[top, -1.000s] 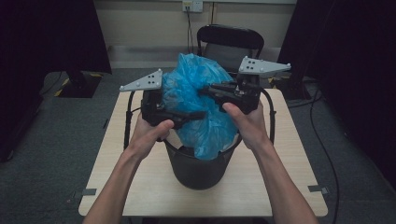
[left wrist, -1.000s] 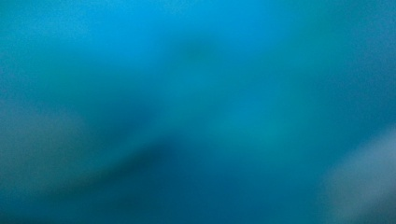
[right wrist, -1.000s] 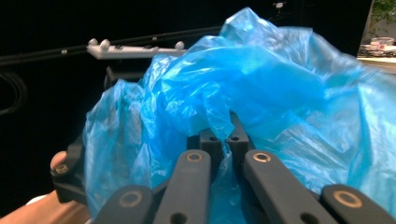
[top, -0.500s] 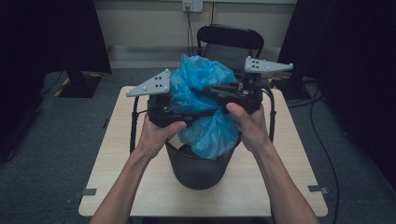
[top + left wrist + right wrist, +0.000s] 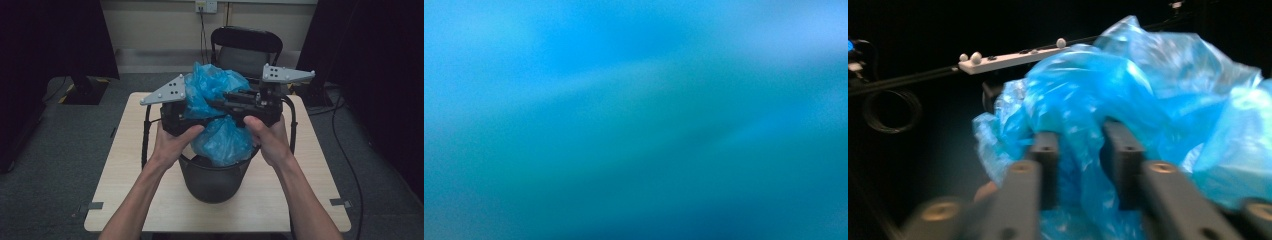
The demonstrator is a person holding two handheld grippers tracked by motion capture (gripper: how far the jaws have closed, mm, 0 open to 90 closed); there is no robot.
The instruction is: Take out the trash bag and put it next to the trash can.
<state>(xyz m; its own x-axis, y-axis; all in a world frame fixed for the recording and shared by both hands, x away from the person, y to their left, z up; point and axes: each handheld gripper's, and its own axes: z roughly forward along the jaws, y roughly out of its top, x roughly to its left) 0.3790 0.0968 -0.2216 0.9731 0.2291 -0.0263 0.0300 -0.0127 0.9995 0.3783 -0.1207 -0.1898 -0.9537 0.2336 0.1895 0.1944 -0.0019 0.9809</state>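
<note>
Now my left tongs (image 5: 192, 114) have just closed on the blue plastic bag (image 5: 220, 112), and my right tongs (image 5: 1080, 150) have just been opening with bag film between them. It hangs crumpled over the black bin (image 5: 212, 175) on the bench (image 5: 125, 170). I read no writing.

Thin glossy crinkled plastic bag (image 5: 220, 135), matt black bin (image 5: 212, 175), pale wood-look table (image 5: 280, 200).

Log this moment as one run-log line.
left gripper: shut on blue bag | right gripper: jaws opening, bag between | bag above black bin
</note>
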